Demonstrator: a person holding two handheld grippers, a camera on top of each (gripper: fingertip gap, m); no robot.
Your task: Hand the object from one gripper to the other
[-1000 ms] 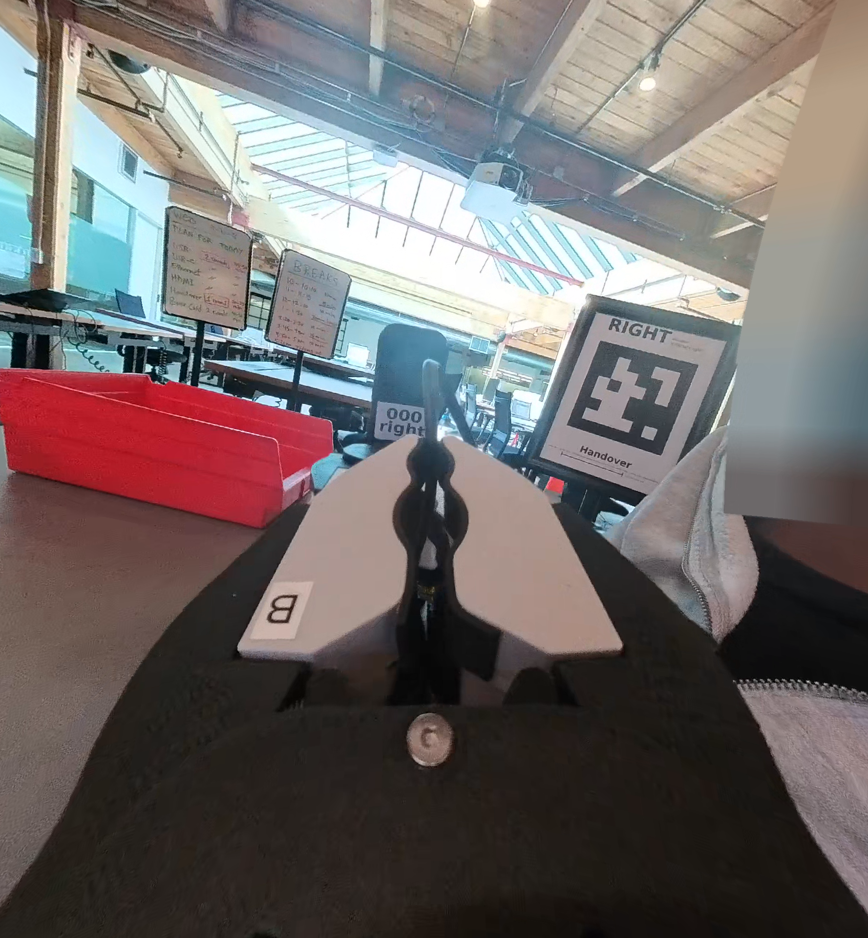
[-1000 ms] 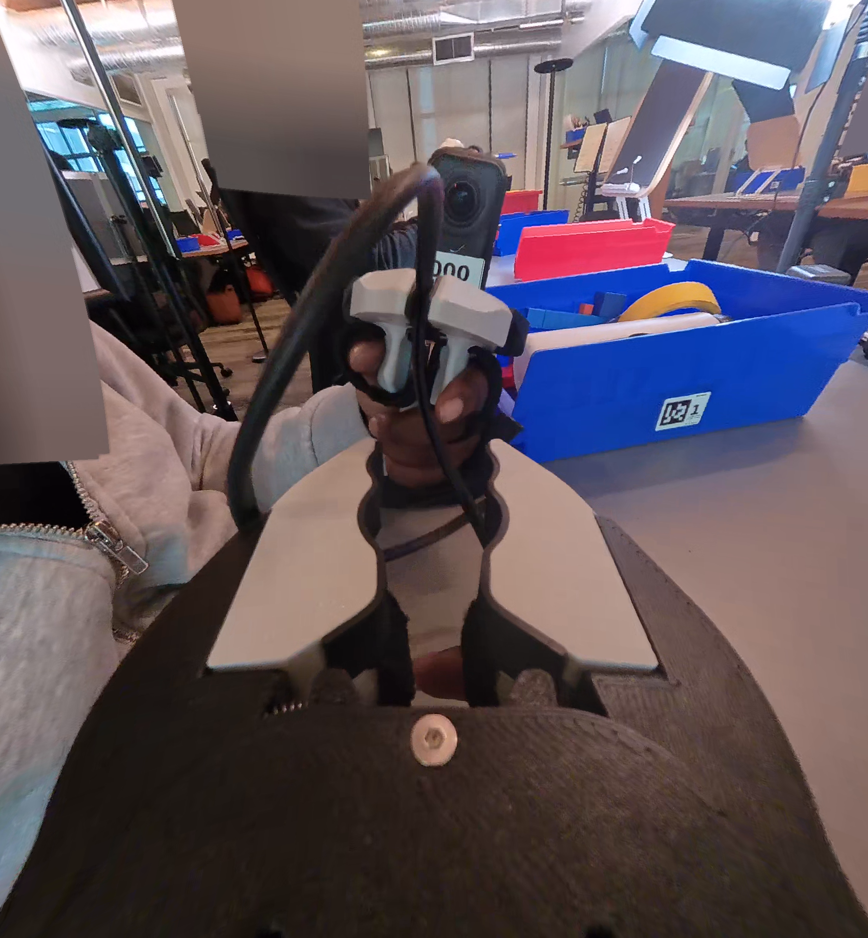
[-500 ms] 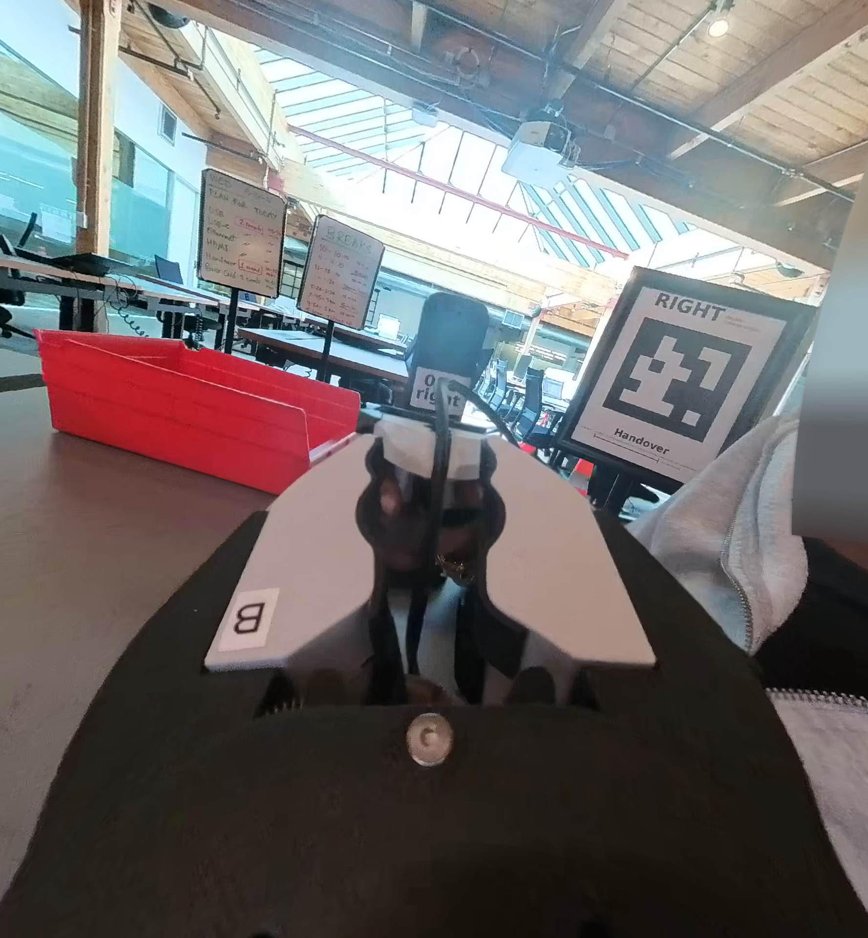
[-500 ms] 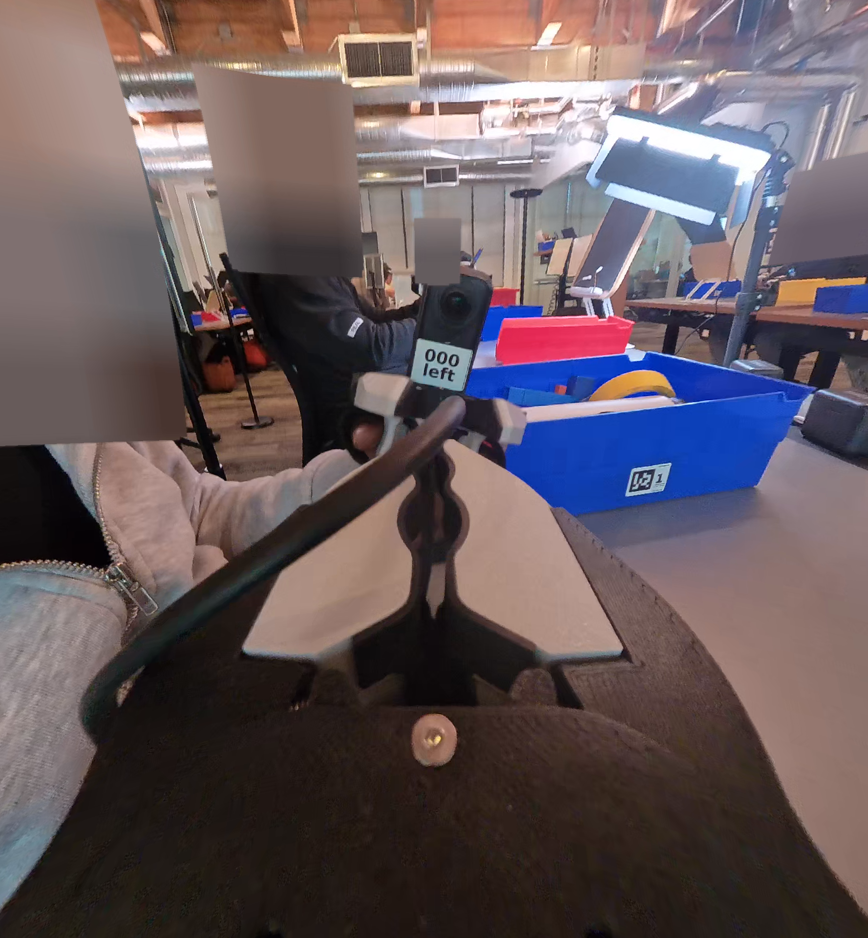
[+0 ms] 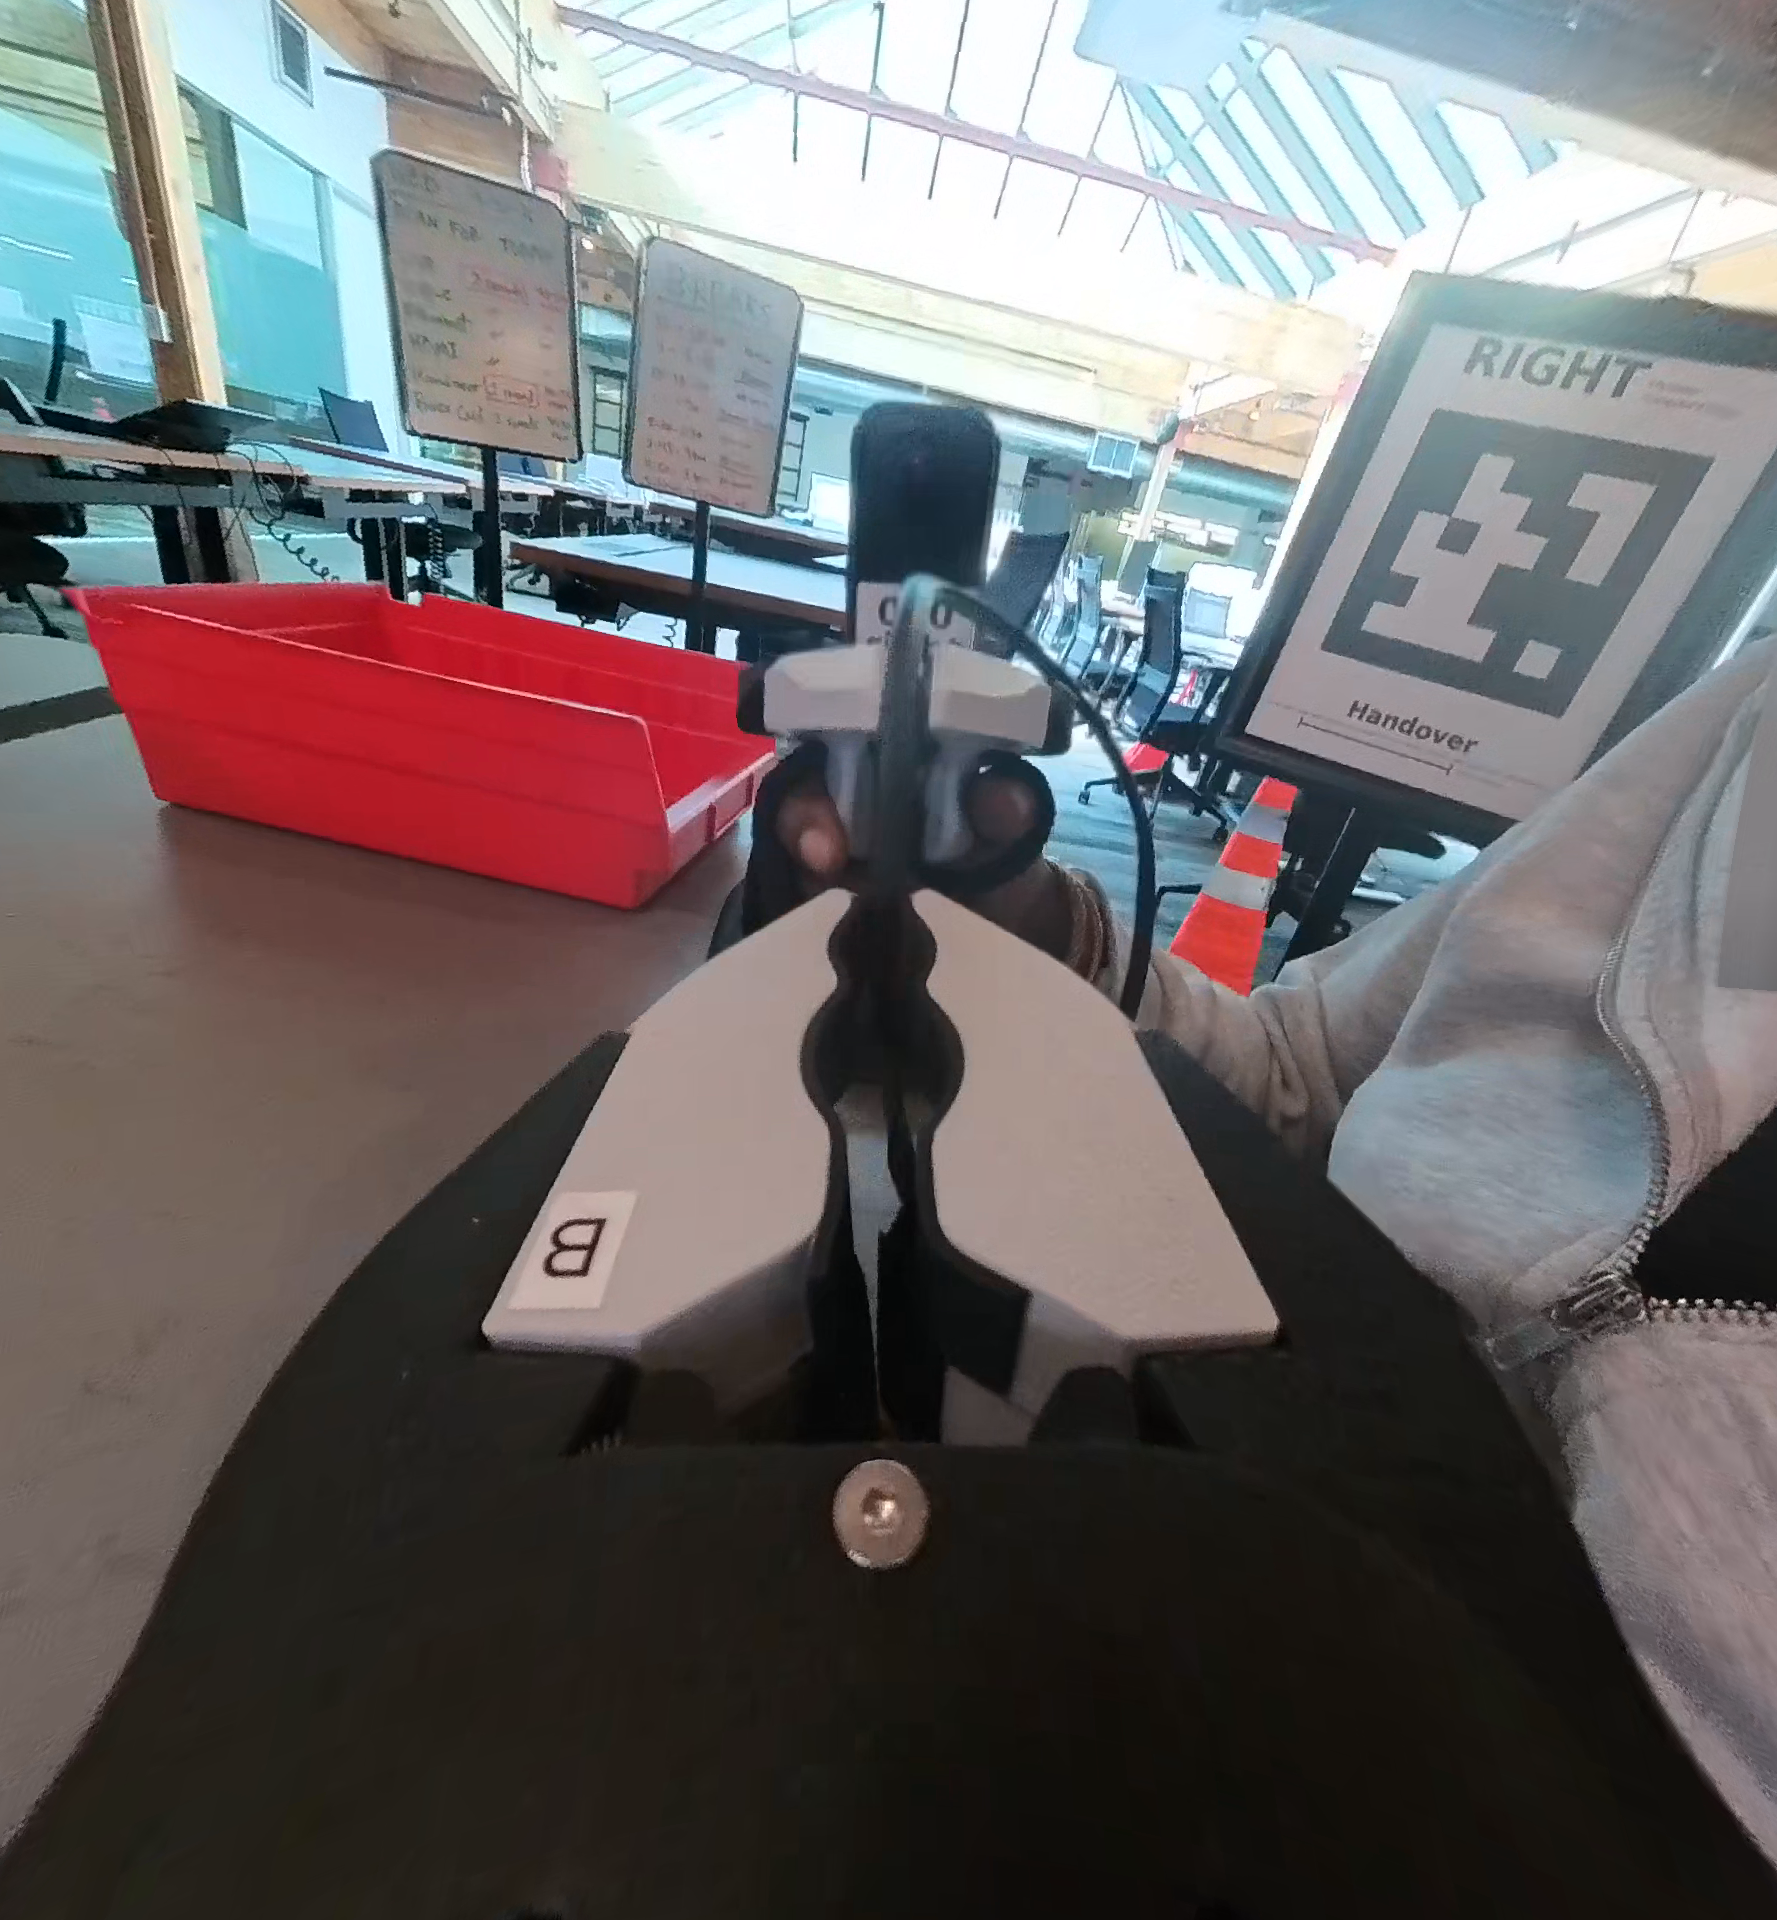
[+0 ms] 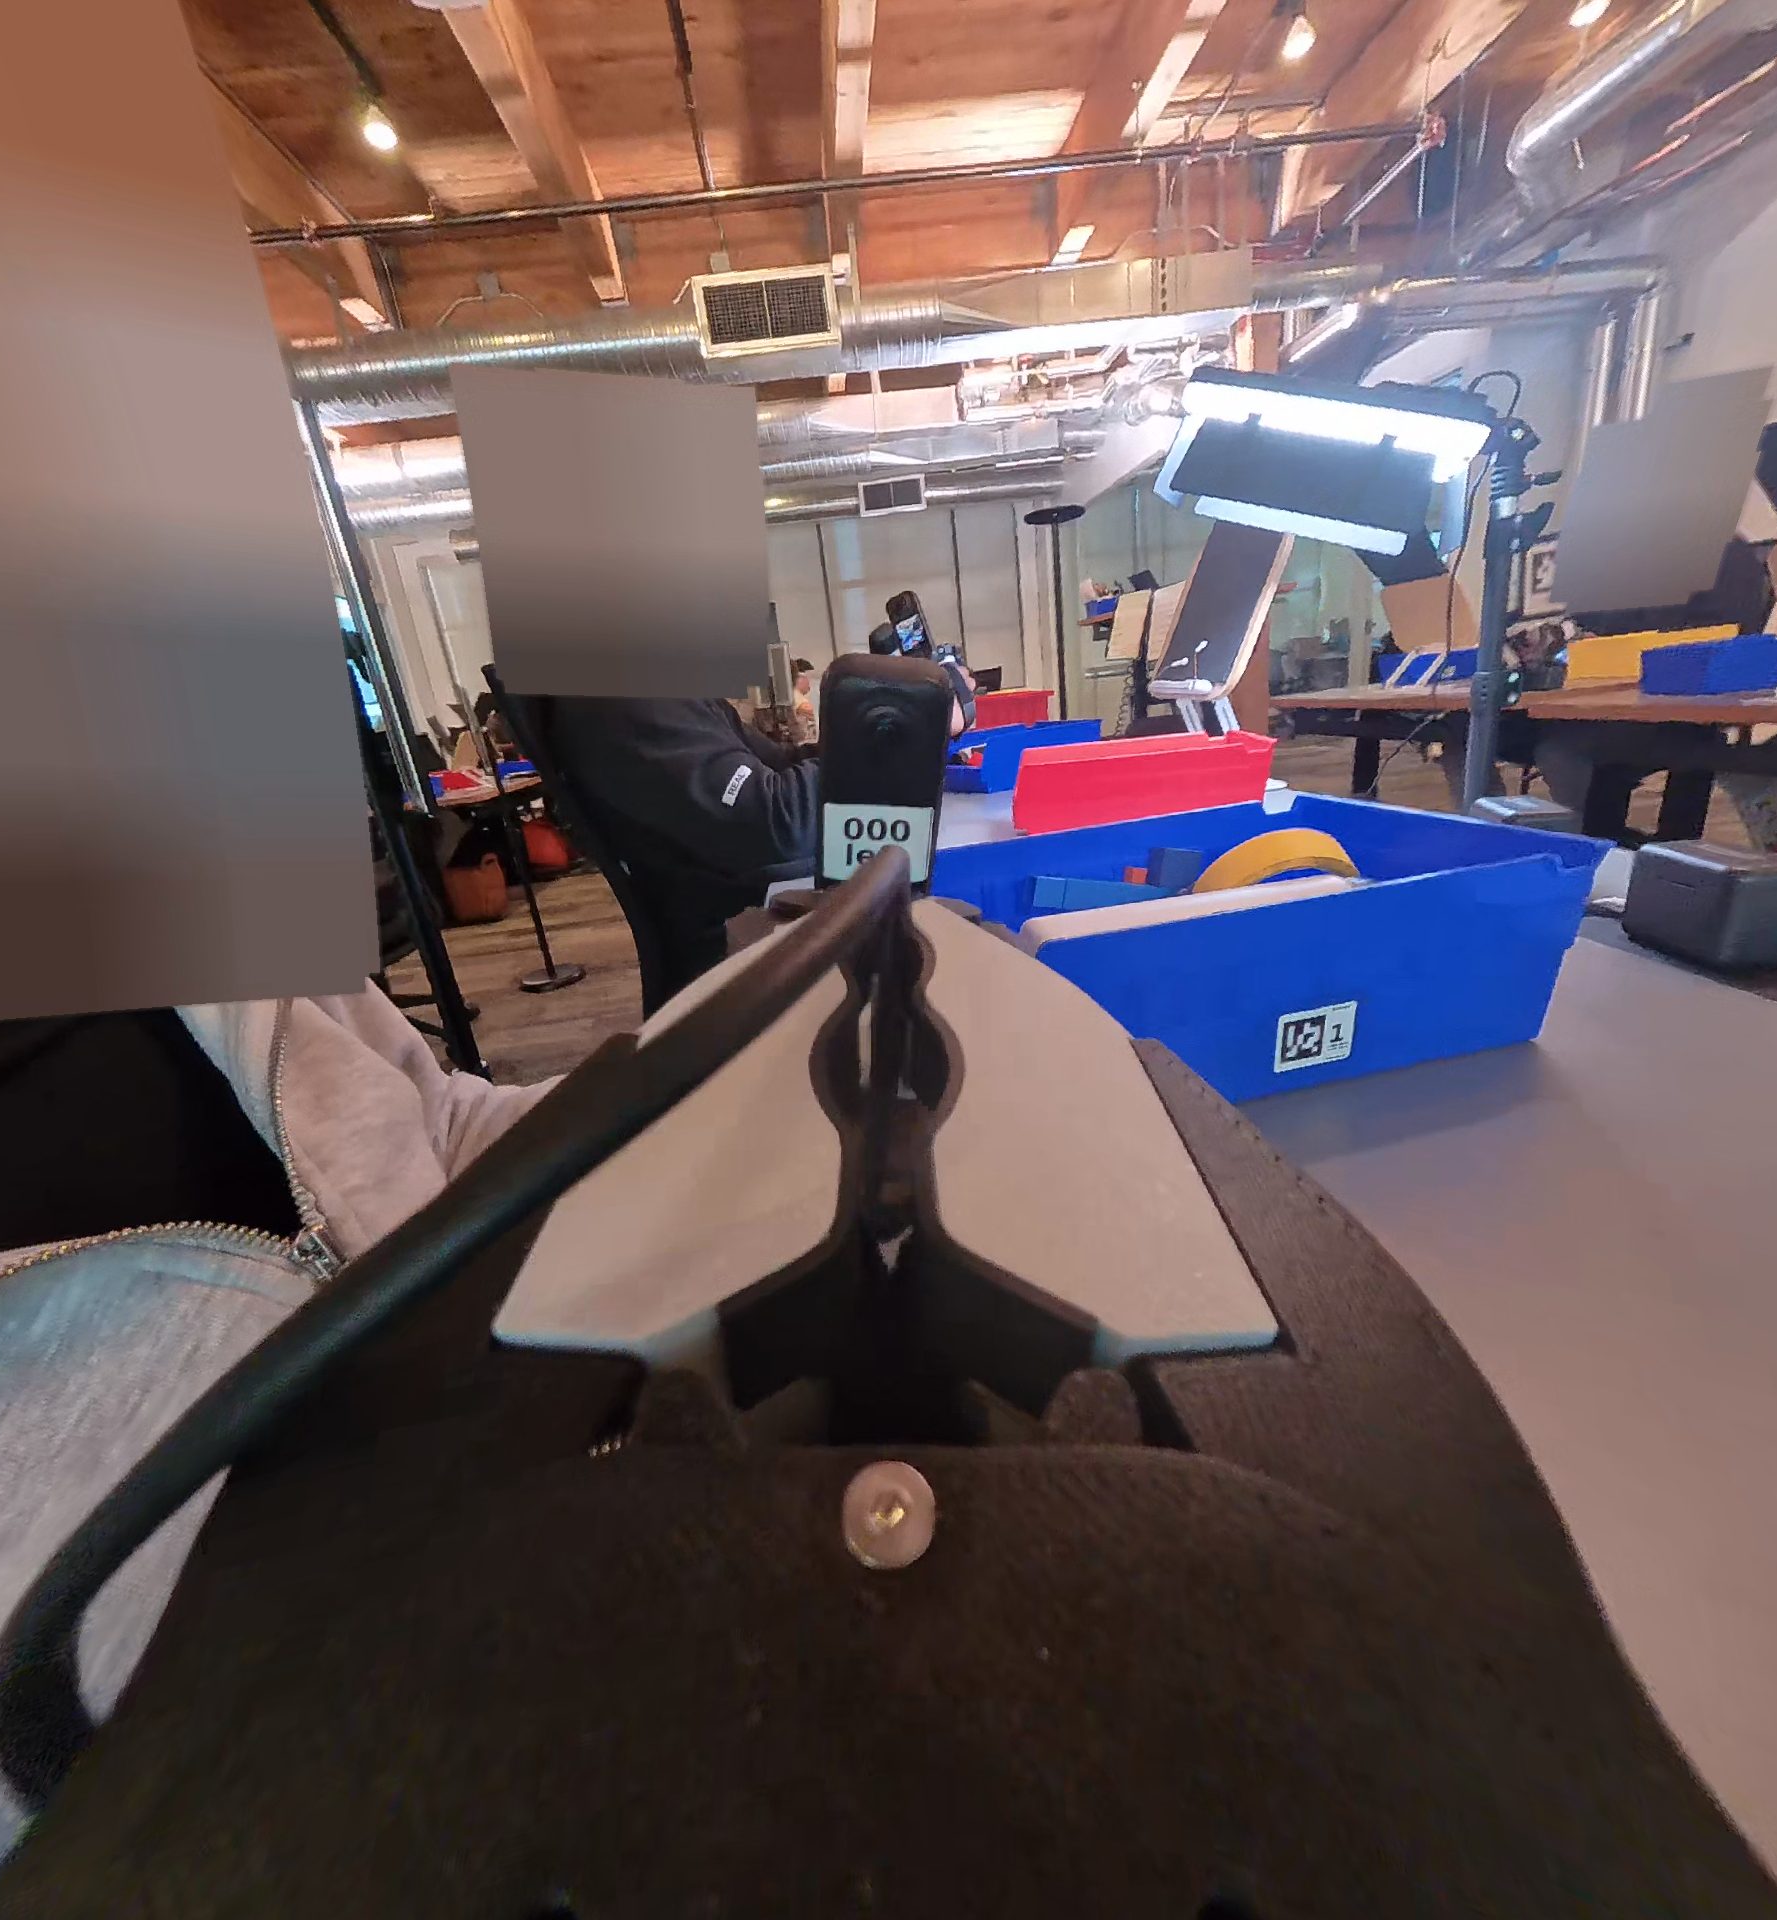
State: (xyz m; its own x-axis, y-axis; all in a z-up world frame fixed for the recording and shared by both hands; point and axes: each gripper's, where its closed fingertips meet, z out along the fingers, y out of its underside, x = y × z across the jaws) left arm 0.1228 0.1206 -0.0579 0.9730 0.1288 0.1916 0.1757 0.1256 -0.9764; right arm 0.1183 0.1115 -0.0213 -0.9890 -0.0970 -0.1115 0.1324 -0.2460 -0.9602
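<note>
Above the grey table (image 5: 240,1039), the right gripper (image 6: 889,914) is pinching the black cable (image 6: 448,1216) between closed fingers, and the slack is looping down beside the person's grey hoodie (image 6: 136,1371). The left gripper (image 5: 879,925) is facing it with its fingers drawn together. It is seemingly clamping the same cable, though the dark gap is hiding the contact. If both are gripping, pulling apart is risking a slip. If both let go at once, the cable is going to drop.
</note>
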